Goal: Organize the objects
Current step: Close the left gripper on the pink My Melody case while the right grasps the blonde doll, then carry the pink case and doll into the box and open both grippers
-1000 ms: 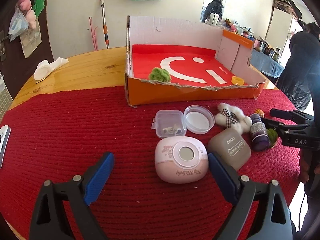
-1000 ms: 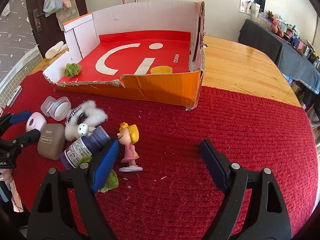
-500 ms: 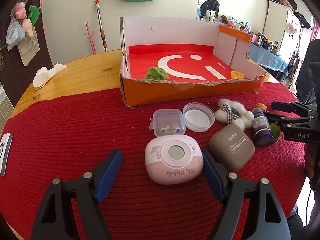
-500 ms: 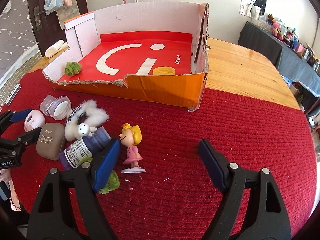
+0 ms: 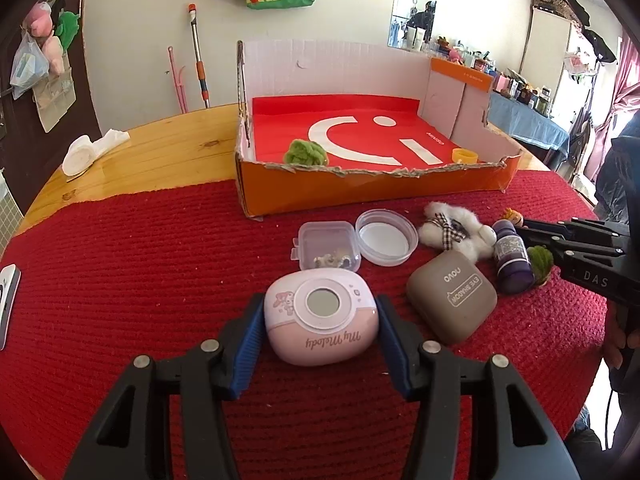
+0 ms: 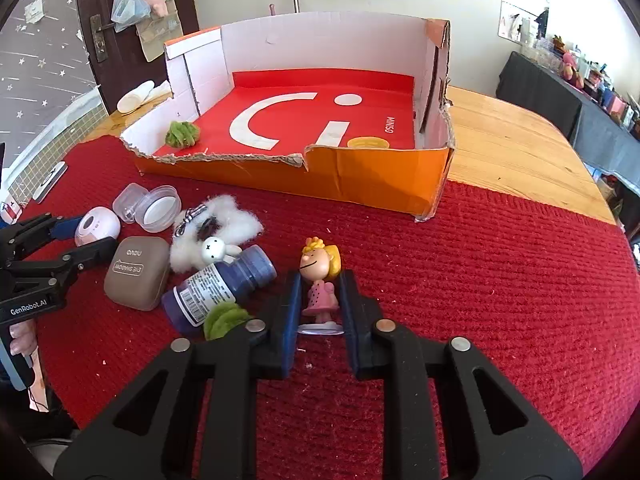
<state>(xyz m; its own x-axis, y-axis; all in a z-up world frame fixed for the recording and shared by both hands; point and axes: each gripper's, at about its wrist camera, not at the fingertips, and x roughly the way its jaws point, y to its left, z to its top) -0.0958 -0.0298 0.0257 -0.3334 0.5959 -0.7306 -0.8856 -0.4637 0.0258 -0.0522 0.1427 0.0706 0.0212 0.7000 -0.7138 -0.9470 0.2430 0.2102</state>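
We see the left gripper [image 5: 320, 320] clamped on the pink case [image 5: 320, 322], blue pads touching both its sides; the case sits on the red mat [image 5: 140, 280]. The right gripper [image 6: 319, 308] is closed around the little doll [image 6: 320, 280], pads against its pink dress, and the doll stands upright on the mat.

Just right of the pink case lies the grey case [image 5: 452, 300], with the clear square box [image 5: 328, 244] and the round lid [image 5: 386, 236] just behind. The white fluffy toy [image 5: 452, 230] lies beside the lid, touching the purple bottle [image 6: 220, 284], which lies on its side. A green pompom [image 6: 224, 320] sits at the bottle's near end.

The orange box [image 6: 360, 184] sits behind everything, on the far edge of the mat. Inside we see another green pompom [image 6: 182, 134] at its left corner and a yellow cap [image 6: 368, 143] by the front wall.
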